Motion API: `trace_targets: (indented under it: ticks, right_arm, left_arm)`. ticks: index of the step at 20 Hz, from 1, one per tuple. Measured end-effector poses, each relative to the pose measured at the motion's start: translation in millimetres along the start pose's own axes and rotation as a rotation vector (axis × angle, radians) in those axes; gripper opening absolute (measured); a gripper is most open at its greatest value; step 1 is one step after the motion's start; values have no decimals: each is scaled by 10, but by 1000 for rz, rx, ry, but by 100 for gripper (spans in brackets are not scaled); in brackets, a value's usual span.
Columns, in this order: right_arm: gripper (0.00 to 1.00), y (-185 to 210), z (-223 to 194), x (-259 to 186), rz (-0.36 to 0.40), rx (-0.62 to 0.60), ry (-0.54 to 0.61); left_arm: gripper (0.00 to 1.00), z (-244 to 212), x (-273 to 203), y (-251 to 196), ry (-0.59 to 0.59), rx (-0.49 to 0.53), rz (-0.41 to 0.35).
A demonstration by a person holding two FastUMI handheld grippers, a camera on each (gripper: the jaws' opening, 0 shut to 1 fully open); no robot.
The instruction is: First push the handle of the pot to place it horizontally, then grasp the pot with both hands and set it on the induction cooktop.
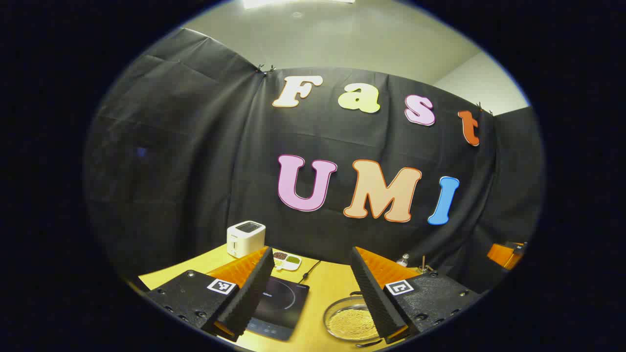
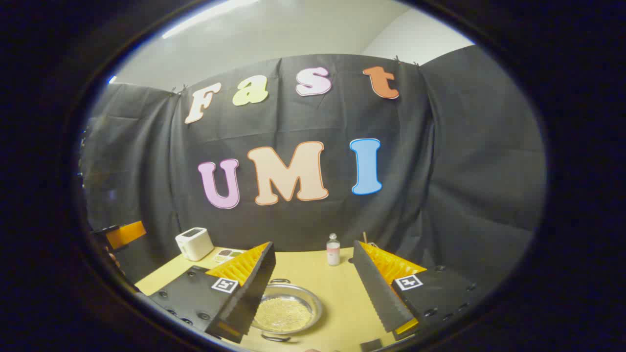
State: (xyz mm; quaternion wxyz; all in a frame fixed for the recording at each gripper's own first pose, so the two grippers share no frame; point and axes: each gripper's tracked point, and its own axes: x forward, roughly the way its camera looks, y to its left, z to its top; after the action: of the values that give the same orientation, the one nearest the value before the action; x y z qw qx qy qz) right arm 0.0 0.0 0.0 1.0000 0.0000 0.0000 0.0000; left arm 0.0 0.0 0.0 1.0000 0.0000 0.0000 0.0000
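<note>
While both grippers hover above the yellow table (image 2: 337, 288), neither touches anything, and both sets of jaws stand wide apart with nothing between them.

Pot (image 2: 286, 309): shallow metal pan holding pale grains, sitting on the table. In the right gripper view it lies low and left of centre, partly behind the right gripper's (image 2: 313, 293) left finger, well inside the finger span. 2 handles show as thin loops, 1 at the far rim and 1 at the near rim, so the handle axis runs roughly toward and away from the cameras, not across. My read: that is the axis the push has to rotate.

In the left gripper view the pot (image 1: 351, 320) sits low right, tucked against the inner side of the left gripper's (image 1: 311, 293) right finger. The induction cooktop (image 1: 279, 305) lies just left of it on the table, between the fingers and partly behind the left one. Pot and cooktop look near each other but apart.

Judgement: the right gripper looks better centred on the pot, so the near handle loop at the bottom edge is its easiest target; a sideways nudge there should swing the handles horizontal. Step 1 not yet done.

Beyond: toaster (image 1: 246, 238), small dish of spices (image 1: 286, 261), a bottle (image 2: 333, 249) at the back wall.
</note>
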Motion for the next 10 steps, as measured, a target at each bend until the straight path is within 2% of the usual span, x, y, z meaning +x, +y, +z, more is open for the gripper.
trace_targets:
  ticks: [1, 2, 3, 5, 7, 8, 9, 10]
  right_arm:
    - [94, 152, -21, -16, -16, 5, -4]
    - [94, 276, -45, -4, -31, 9, -9]
    - [94, 384, -96, -4, -45, 14, -6]
    - [94, 611, -195, 21, -49, 34, 16]
    - [94, 727, -206, 24, -53, 34, 28]
    - [94, 760, -195, 29, -53, 28, 31]
    - [94, 775, -176, 34, -52, 20, 32]
    - [94, 774, -148, 38, -50, 14, 31]
  left_arm:
    - [96, 60, 38, 75, -10, 12, -25]
    - [92, 93, 98, 128, -10, 15, -54]
    - [95, 102, 153, 167, -4, 14, -85]
    - [92, 147, 257, 281, -1, -1, -110]
    - [92, 165, 331, 364, 1, 10, -110]
    - [95, 150, 345, 414, 2, 23, -103]
    - [91, 148, 355, 444, 3, 31, -94]
    - [95, 129, 361, 443, 10, 34, -88]
